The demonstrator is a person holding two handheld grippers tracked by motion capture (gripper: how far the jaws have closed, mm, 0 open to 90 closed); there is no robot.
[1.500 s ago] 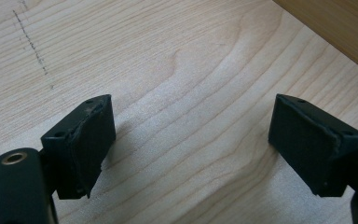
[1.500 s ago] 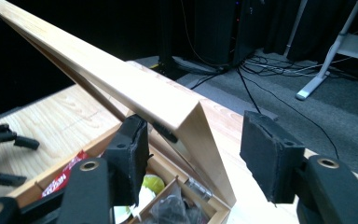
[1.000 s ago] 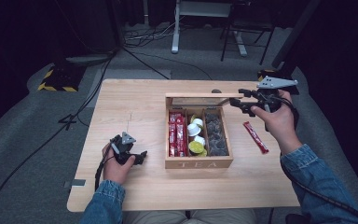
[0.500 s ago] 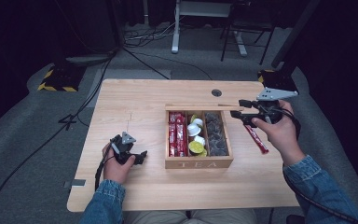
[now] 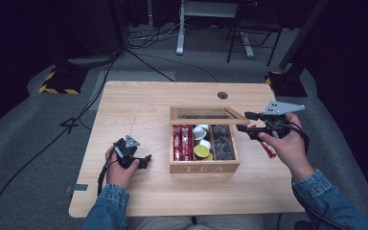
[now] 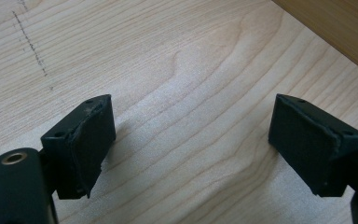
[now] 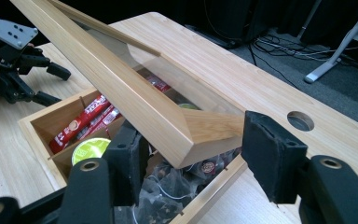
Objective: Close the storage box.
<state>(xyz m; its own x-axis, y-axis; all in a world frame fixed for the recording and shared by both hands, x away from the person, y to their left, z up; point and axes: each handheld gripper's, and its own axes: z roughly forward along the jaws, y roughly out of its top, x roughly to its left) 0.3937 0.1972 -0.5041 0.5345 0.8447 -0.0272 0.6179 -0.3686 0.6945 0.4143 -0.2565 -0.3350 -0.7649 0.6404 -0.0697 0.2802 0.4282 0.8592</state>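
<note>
A wooden tea box (image 5: 204,167) stands mid-table with its glass-paned lid (image 5: 208,114) hinged at the back and tilted partway down. Inside lie red sachets (image 5: 183,141), a yellow-green capsule (image 5: 202,151) and dark tea bags (image 5: 223,141). My right gripper (image 5: 243,122) is at the lid's right front corner. In the right gripper view the lid corner (image 7: 191,140) sits between the wide-apart jaws, resting over the left one, and the right gripper (image 7: 193,149) is open. My left gripper (image 5: 141,160) rests open on the table left of the box, with only bare wood between the left gripper (image 6: 191,144) jaws.
A red sachet (image 5: 268,149) lies on the table right of the box, under my right hand. A cable hole (image 5: 222,95) is in the table behind the box. The left gripper (image 7: 56,85) appears beyond the box in the right gripper view. Dark floor, cables and stands surround the table.
The right gripper has come down and toward me with the lid corner, so the lid has swung lower over the box. The left gripper has stayed put.
</note>
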